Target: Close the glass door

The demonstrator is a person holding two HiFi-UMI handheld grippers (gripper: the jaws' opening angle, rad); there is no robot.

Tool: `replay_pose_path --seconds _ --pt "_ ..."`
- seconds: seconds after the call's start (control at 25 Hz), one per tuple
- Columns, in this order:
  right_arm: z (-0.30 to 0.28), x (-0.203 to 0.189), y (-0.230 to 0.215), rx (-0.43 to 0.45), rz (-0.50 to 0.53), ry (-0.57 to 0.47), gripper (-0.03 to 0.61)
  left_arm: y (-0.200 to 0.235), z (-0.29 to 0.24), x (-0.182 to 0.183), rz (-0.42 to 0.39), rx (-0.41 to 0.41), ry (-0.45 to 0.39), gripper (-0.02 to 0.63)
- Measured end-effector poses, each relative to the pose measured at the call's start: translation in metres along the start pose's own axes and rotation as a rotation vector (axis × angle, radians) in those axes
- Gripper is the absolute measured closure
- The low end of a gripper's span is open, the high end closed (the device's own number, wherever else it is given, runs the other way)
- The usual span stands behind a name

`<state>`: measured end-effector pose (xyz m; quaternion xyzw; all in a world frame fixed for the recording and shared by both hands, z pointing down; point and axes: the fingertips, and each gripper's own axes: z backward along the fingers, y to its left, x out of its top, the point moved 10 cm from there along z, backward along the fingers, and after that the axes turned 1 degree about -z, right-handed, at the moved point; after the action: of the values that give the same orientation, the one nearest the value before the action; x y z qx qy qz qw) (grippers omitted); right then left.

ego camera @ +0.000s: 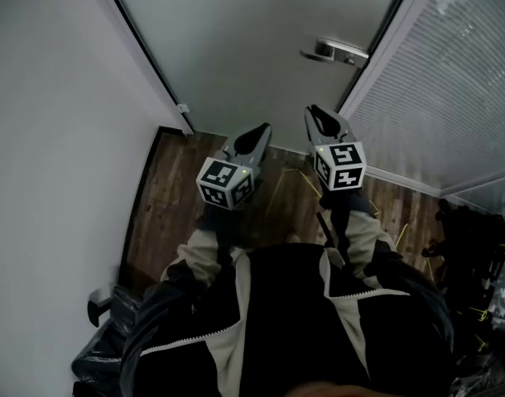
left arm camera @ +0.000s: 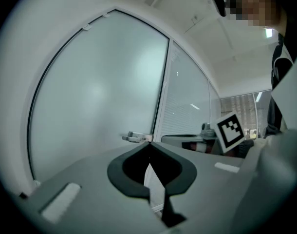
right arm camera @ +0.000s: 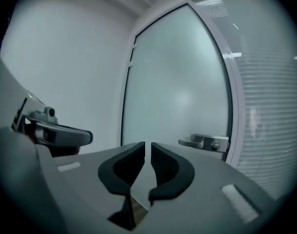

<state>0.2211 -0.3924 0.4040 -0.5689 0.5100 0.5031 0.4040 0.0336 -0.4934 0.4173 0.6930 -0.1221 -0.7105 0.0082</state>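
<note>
- Glass door [ego camera: 236, 48]: one large frosted pane, smooth and matte grey-white, no see-through. It stands straight ahead of both grippers, between the plain wall [ego camera: 54, 98] on the left and the blind panel [ego camera: 451, 81] on the right.
- Door frame [ego camera: 145, 48]: thin dark strip along the hinge side. The handle-side edge lies against the white post of the blind panel. I can't tell whether it is latched.
- Door handle [ego camera: 335, 52]: brushed-metal lever on a round rose, horiz., pointing toward the hinge side, mounted close to the post-side edge.
- Left gripper [left arm camera: 149, 144]: grey moulded body with black curved fingers [left arm camera: 124, 172]. The tips meet in a point and a teardrop-shaped hollow shows behind them. Nothing is between them. It is clear of the pane and aimed at the handle-side area.
- Right gripper [right arm camera: 145, 147]: same build, black ribbed fingers [right arm camera: 165, 167]. They sit nearly together with a thin slit between the flat faces, and nothing is held. The handle lies to the right of its line, not touching.
- Marker cubes: the left cube [ego camera: 223, 182] and right cube [ego camera: 339, 165] are white blocks with black square patterns, one on the rear of each gripper.
- Grippers are side by side and apart. In the head view the right tip is nearer the door bottom.
- Blind panel: glazing with fine horiz. slats, white frame.
- Floor [ego camera: 170, 197]: dark wood planks with visible grain and a few pale tape lines.
- Operator's jacket [ego camera: 277, 321]: dark fabric with pale panels and a zip, filling the lower part of the head view.
</note>
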Motion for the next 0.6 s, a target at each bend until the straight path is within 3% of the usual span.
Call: replay_pose_path --seconds 0.12,0.32,0.6 --pt "0.029 -0.003 0.02 -0.023 -0.04 -0.026 0.574 -0.002 0.003 0.003 0.003 -0.009 -0.011 0.609" --pt "0.054 -0.008 0.034 -0.098 -0.097 -0.034 0.576 -0.006 0.009 0.003 0.01 -0.05 -0.021 0.609" --pt "0.071 -0.012 0.065 -0.147 -0.086 -0.003 0.578 -0.008 0.026 0.005 0.007 -0.09 0.003 0.609"
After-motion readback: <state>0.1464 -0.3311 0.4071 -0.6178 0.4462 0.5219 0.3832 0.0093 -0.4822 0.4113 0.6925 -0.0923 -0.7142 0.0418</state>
